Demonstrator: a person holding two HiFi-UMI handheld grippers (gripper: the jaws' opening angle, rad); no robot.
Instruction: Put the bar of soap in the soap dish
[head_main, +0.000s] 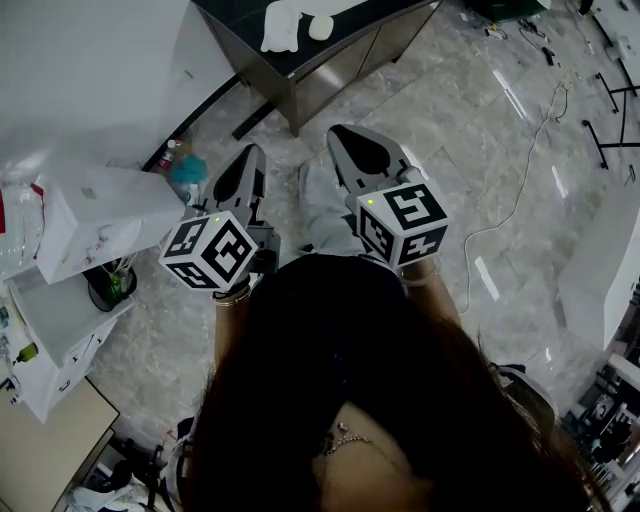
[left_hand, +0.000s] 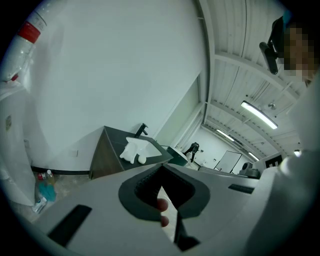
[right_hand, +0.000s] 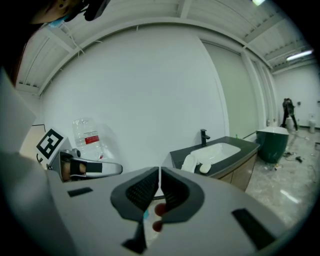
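- Grey marble floor (head_main: 440, 130) filled most of the head view. Beyond it stood a dark worktop (head_main: 355, 22) against a white wall, with a white sink (right_hand: 220, 149) and a black tap (right_hand: 204, 136).
- At the left stood a white cabinet (head_main: 100, 215) with small things around it, and at the right a thin cable (head_main: 519, 192) lay on the floor.
- The left gripper (head_main: 254, 152) and the right gripper (head_main: 336, 132) were held side by side, well apart from the worktop. Each had its jaws pressed together at the tips and carried nothing.
- Beside the sink lay a white object, probably the soap dish (right_hand: 190, 162). The small oval bar of soap (right_hand: 204, 169) lay just beside it, not in it.
- I judged the step in hand to be the approach. To do it well, one gripper should spread its jaws only when it is near the soap. It should then take the bar low and across its narrow side, because soap is smooth and may slip.
- The floor in front of the worktop looked free. The front edge and the corner of the worktop were the parts to avoid, and the soap lay near that edge.
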